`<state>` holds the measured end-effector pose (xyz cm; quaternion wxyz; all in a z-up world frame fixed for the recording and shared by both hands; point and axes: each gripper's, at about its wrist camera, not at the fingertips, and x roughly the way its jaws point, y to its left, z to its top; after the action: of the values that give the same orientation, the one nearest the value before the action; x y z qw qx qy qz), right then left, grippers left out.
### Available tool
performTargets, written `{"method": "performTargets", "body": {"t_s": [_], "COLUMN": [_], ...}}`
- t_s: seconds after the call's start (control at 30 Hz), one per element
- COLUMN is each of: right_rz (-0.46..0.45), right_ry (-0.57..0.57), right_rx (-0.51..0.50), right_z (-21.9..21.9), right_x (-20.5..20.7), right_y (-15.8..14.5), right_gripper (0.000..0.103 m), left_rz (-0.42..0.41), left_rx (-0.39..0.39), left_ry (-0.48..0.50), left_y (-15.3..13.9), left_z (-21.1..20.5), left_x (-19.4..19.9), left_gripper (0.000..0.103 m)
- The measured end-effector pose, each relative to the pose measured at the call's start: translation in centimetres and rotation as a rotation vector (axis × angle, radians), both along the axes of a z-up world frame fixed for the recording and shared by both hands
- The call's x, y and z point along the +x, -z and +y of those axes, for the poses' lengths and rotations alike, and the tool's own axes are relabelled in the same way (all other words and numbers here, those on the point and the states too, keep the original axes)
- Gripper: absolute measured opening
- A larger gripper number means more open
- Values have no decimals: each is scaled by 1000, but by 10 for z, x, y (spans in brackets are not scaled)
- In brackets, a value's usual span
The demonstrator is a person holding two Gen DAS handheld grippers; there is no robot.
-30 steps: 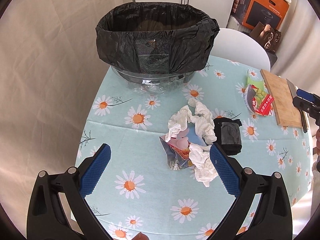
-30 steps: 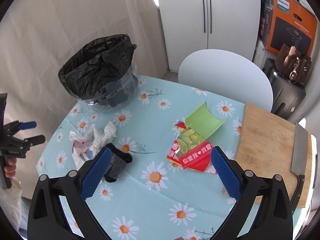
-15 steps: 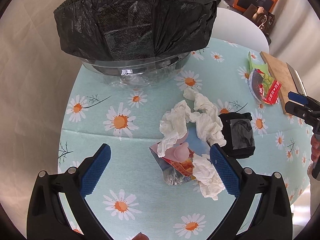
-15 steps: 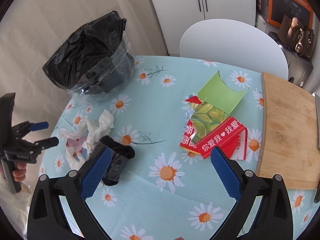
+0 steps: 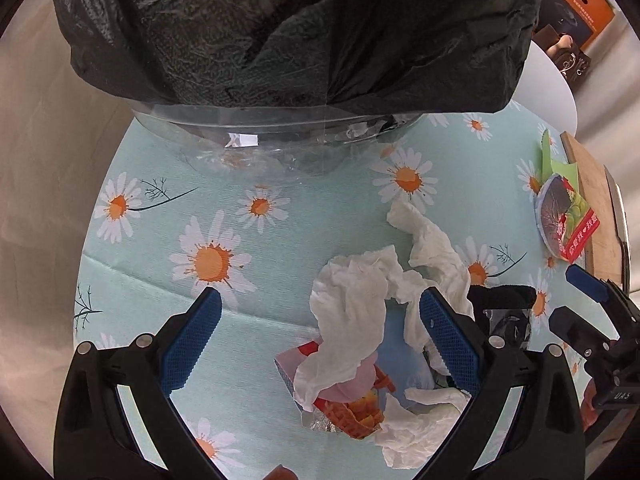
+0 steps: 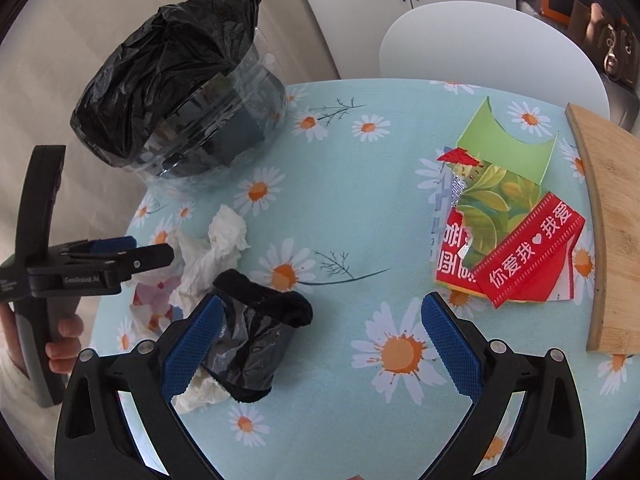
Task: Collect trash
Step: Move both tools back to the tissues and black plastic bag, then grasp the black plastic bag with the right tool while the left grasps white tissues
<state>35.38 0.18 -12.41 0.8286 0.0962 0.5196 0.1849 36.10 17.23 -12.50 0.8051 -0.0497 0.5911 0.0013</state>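
Our left gripper (image 5: 320,340) gapes wide over crumpled tissues (image 5: 360,320) at lower centre. Our right gripper (image 6: 320,344) is equally wide, a black wrapper (image 6: 256,340) by its left finger. Farther up stands the black-lined bin (image 5: 300,40).

Crinkled glossy black plastic bin liner (image 5: 304,28), crumpled white paper tissue (image 5: 352,312), matt wooden board (image 6: 608,216)

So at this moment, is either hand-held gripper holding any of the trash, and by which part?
Nothing is held. The left hand-held gripper is open over the crumpled tissues; the right hand-held gripper is open, empty.
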Motion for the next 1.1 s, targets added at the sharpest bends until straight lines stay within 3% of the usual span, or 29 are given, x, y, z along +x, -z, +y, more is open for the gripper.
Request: {"method": "performTargets", "body": {"t_s": [0.13,0.3,0.4,0.5,0.53,0.57,0.63,0.7,0.87,1.1], "right_rz": [5,5,14,30,34,40,29,6,0,-21], "right_ry": [-17,-66,-99,-158,-183,-214,-249,-281,-281,-270], "right_rx": [-9,-2,14,18,23,47,48,25,5,-21], "right_z": [8,17,24,35,39,42,50,54,48,24], "right_x": [-1,-6,-8,-9,-9,-9,-12,-14,-18,-35], "right_y": [9,15,16,17,18,17,14,11,8,-2], "right_gripper": [95,95,95,90,83,68,60,59,58,58], "left_rz": [-8,-3,-8,-17,-19,-23,-48,-53,-51,-71], "left_rx": [-52,29,13,0,-2,2,38,42,55,68], "left_ry": [-55,-32,-29,-16,-5,11,32,47,69,65], "left_y": [8,23,28,27,28,27,23,21,16,1], "left_z": [2,-7,-15,-17,-19,-21,-26,-31,-37,-35], "left_x": [2,5,7,7,7,7,4,3,-7,-16], "left_gripper": [97,97,96,82,80,76,66,48,29,26]}}
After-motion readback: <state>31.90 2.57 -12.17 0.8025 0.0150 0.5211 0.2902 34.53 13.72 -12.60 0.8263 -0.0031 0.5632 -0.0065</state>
